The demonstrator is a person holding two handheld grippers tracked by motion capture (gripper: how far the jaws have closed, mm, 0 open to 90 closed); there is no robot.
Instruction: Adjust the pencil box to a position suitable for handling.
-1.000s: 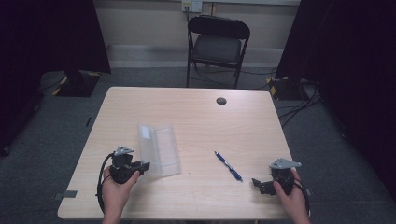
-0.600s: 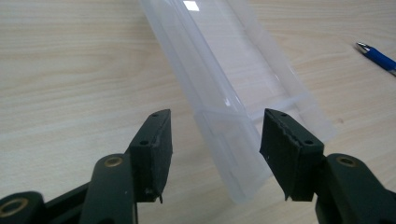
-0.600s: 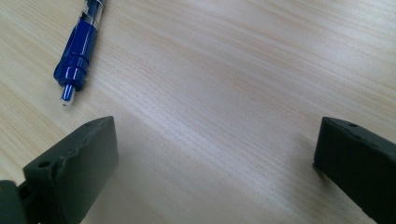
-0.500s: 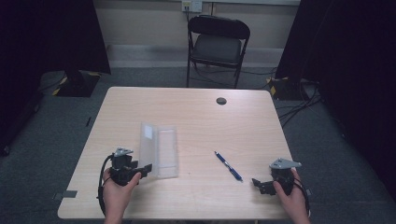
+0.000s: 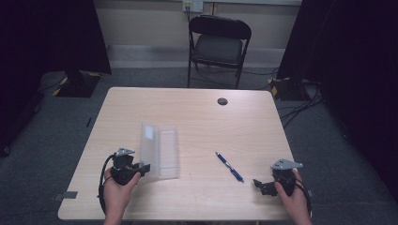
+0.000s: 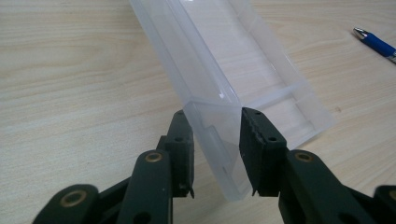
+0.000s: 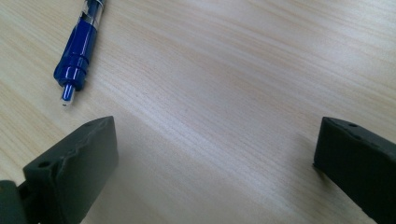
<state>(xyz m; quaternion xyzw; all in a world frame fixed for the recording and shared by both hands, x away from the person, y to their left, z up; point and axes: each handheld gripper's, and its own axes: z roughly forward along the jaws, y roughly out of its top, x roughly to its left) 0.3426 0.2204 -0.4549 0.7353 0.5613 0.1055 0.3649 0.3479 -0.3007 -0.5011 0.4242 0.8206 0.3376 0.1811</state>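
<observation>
Left gripper (image 6: 216, 144) pinches the near corner of the clear plastic box (image 6: 243, 79) on the wooden counter (image 5: 244, 117); right gripper (image 7: 215, 163) gapes wide near a blue pen (image 7: 79, 51).

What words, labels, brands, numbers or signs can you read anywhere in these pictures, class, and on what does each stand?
None can be read.
The clear plastic case carries no print.
The blue pen shows no legible brand.
The black-and-yellow stripes on the floor are a pattern, not text.
The wall outlet is too small to tell.
</observation>
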